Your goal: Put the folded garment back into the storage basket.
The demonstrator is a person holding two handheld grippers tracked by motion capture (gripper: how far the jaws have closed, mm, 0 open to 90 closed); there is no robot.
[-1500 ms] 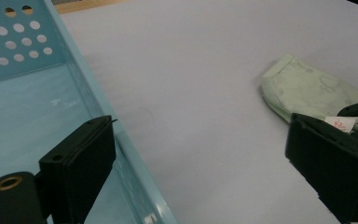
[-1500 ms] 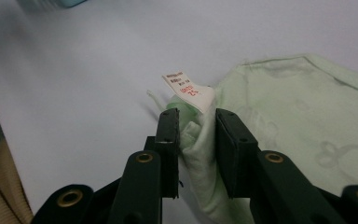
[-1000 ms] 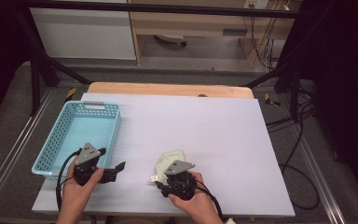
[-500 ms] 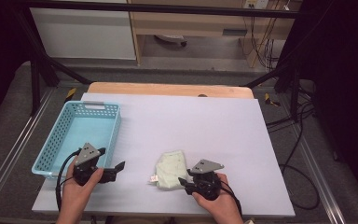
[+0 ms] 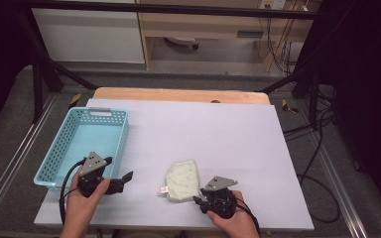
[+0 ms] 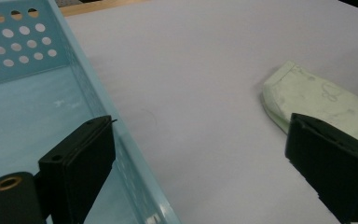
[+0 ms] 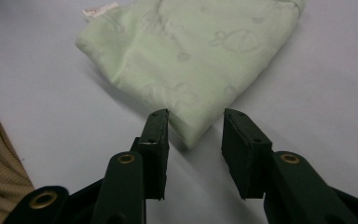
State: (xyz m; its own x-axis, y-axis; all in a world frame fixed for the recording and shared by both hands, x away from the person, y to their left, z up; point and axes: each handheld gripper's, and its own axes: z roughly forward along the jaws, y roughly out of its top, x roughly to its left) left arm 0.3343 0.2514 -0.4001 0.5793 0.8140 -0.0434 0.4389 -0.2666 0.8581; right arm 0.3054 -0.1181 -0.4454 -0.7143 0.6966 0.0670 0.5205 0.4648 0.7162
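With cloth lying lengthwise toward basket's far end, I held right gripper part-open at corner, left gripper wide.

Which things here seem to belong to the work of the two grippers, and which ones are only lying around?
Likely part of the job:
- folded green cloth, a corner between the open right gripper jaws
- blue basket, beside the open left gripper

Just around:
- cables on the floor
- cabinet behind the table
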